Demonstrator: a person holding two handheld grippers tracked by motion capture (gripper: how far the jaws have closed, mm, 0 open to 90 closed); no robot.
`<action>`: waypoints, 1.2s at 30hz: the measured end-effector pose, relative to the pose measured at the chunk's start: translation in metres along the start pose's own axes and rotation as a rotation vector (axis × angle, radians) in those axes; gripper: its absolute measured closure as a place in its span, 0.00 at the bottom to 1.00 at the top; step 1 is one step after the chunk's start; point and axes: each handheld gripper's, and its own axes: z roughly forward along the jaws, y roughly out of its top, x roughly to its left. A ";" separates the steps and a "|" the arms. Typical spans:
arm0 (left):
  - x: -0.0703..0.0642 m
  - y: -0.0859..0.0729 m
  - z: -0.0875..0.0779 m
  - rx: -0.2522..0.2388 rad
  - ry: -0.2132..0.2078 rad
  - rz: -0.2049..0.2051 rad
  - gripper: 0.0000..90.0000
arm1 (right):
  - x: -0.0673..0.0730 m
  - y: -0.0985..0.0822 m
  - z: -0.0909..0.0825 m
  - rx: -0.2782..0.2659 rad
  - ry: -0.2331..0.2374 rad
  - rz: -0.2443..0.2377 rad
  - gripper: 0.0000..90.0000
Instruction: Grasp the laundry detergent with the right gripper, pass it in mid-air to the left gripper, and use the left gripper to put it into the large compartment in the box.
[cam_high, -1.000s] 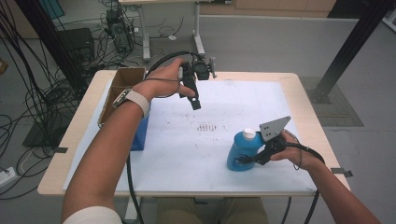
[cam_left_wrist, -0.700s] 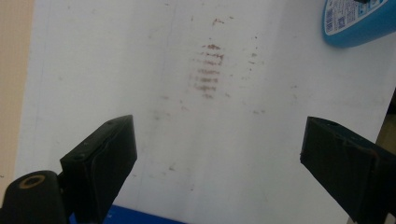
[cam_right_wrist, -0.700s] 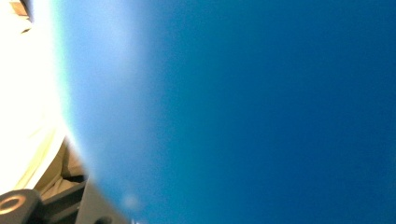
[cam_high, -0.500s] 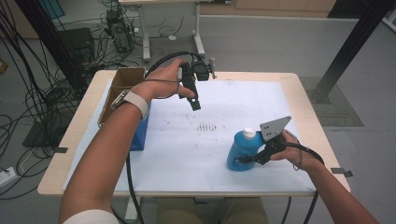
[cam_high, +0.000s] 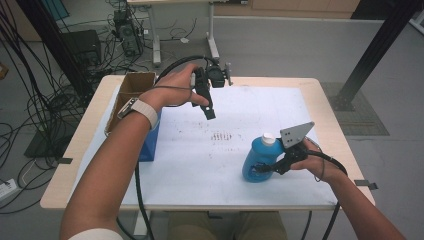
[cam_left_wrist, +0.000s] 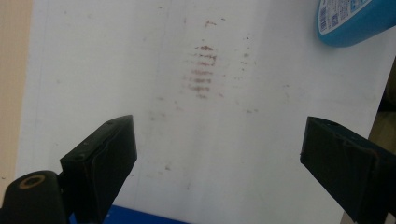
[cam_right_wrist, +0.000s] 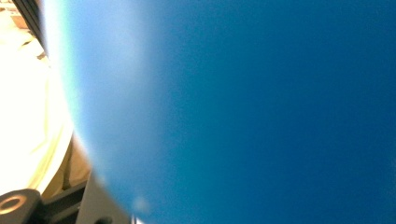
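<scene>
Now, change: almost nothing is differing from the frames a moment back; both hands are keeping their places and the bottle is standing where it stood.
Right gripper (cam_high: 272, 165): sitting at lower right of the high view, it is clamping its jaws on the side of the blue bottle (cam_high: 259, 161), and the grip is staying as tight as before.
Blue bottle: it is standing upright on the sheet at lower right of centre, its white cap (cam_high: 269, 138) on top; in the right gripper view its blue wall (cam_right_wrist: 243, 107) is pressing right up against the lens.
Left gripper (cam_high: 210, 112): hanging in the air at upper centre of the high view, it is pointing down at the sheet with its jaws wide apart and nothing between them; its own view is showing bare sheet between the two black jaws.
Meaning: this is looking like a pause with the bottle secured; judging by the empty, waiting left gripper, it is probably getting ready to come over to the cap or body.
Surface: a white sheet (cam_high: 200, 165) is covering most of the pale wooden table (cam_high: 70, 172), carrying a patch of reddish smudged stripes (cam_left_wrist: 203, 70) near its middle.
Left edge: a brown cardboard box (cam_high: 131, 86) is sitting at upper left of the table, a blue box (cam_high: 150, 145) just below it.
Room: grey floor, tangled black cables (cam_high: 35, 100) at left, another table's legs (cam_high: 212, 35) at top, a dark slanting post (cam_high: 375, 50) at upper right.
</scene>
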 end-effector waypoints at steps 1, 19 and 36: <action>-0.001 0.000 -0.001 0.000 0.000 0.003 0.12 | 0.000 0.000 0.000 0.000 0.000 0.000 0.48; -0.022 0.006 -0.016 -0.010 -0.013 0.045 0.10 | -0.002 0.024 -0.006 0.026 -0.005 -0.005 0.48; -0.044 0.012 -0.032 -0.030 -0.037 0.088 0.07 | -0.004 0.044 -0.010 0.047 -0.024 0.002 0.48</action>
